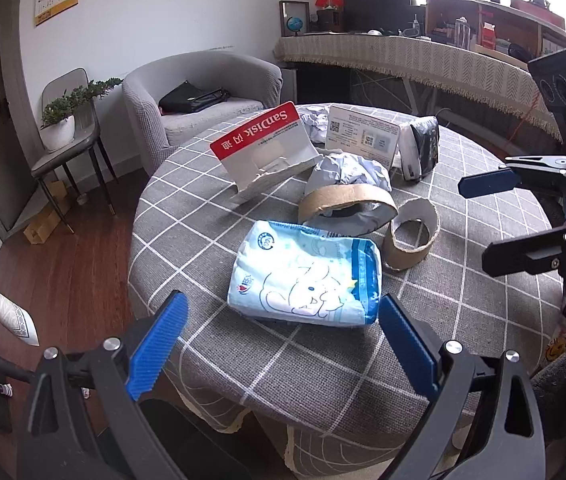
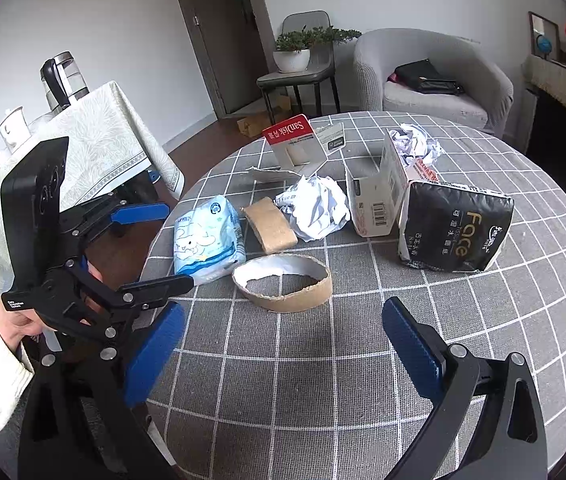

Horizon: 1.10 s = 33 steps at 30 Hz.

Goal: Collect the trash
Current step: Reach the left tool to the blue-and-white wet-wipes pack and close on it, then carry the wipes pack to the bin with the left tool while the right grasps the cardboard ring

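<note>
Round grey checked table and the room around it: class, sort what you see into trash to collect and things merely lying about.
Trash to collect:
pale blue tissue packet
wide flattened cardboard tape ring
small cardboard tube
crumpled white paper ball
red-and-white SanDisk card
white carton
black Face tissue wrapper

Lying about:
black bag on the grey armchair
potted plant
glass kettle

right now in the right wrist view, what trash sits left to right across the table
light blue plastic tissue pack → flattened brown cardboard tube → crumpled white paper ball → white cardboard box → black plastic tissue pack

Woven checked tablecloth (image 2: 363,360), torn cardboard ring (image 2: 283,284)
</note>
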Tool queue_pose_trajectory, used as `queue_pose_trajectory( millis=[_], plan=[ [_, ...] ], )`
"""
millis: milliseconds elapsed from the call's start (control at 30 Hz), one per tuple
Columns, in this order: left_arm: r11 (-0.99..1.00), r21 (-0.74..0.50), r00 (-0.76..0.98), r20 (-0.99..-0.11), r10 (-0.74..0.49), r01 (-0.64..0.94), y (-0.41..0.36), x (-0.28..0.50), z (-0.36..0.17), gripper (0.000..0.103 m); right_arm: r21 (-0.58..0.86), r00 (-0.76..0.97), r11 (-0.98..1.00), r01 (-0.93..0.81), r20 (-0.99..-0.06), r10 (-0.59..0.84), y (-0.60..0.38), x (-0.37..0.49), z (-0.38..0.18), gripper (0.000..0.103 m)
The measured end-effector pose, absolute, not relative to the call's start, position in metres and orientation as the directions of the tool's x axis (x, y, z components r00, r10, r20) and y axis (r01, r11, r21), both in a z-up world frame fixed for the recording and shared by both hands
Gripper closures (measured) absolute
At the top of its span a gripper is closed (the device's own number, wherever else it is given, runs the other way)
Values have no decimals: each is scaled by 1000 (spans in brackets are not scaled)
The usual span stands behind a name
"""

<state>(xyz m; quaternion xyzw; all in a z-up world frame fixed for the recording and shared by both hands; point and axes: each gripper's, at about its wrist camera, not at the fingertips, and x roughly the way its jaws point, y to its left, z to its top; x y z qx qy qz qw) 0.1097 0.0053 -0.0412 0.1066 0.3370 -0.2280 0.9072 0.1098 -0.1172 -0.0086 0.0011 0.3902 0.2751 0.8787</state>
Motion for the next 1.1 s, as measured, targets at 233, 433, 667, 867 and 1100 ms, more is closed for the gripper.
queue_pose_trajectory(
  millis=[233, 433, 667, 867, 1100],
  plan=[
    [871, 31, 662, -663, -349, 491, -4, 121, -40, 5, 237, 539, 848, -474, -684, 492, -122, 113, -8, 3],
    [860, 24, 646, -671, -364, 509, -13, 129, -42, 5, 251, 540, 853, -458, -683, 491, -131, 117, -8, 3],
    [857, 26, 641, -675, -365, 515, -20, 131, -46, 20, 245, 539, 855, -457, -689, 485, -132, 119, -10, 3],
    [861, 12, 642, -672, -369, 508, -15, 128, -46, 25, 195, 548, 867, -458, -706, 448, -120, 121, -10, 7],
    [898, -65, 663, -651, -369, 436, 6, 121, -38, 26, 130, 560, 876, -464, -723, 404, -96, 125, -10, 17]
  ],
)
